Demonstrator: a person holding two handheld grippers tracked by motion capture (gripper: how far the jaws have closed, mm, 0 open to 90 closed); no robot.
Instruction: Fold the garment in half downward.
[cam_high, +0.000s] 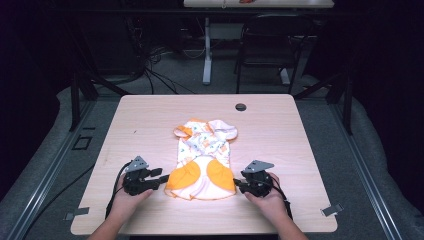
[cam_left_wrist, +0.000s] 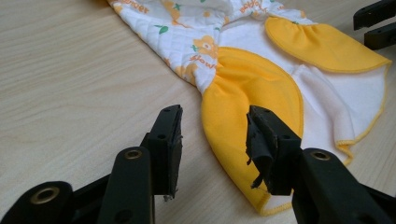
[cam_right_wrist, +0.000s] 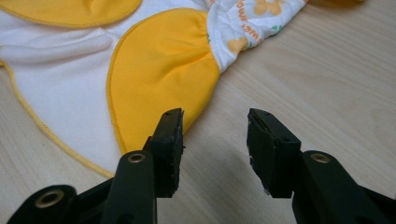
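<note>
- Tabletop (cam_high: 150, 120): pale wood grain, with a small dark round hole (cam_high: 241, 107) near its far edge.
- Baby garment (cam_high: 204, 159): lies flat at the middle of the tabletop, lengthwise from the far side toward the person. The upper part is white quilted cloth printed with orange flowers and green leaves; the near end spreads into a white panel with a thin orange hem, overlaid by two orange rounded flaps side by side.
- Left gripper (cam_high: 163, 178): held in the person's left hand, low over the tabletop just beside the near left corner of the garment. Its jaws stand wide apart; in the left gripper view the edge of the orange flap (cam_left_wrist: 252, 107) lies between and ahead of them, probably not touched by either pad.
- Right gripper (cam_high: 237, 185): held in the right hand at the near right corner of the garment, jaws likewise wide apart and gripping nothing. In the right gripper view the other orange flap (cam_right_wrist: 161, 70) lies just ahead of one jaw, bare wood before the other.
</note>
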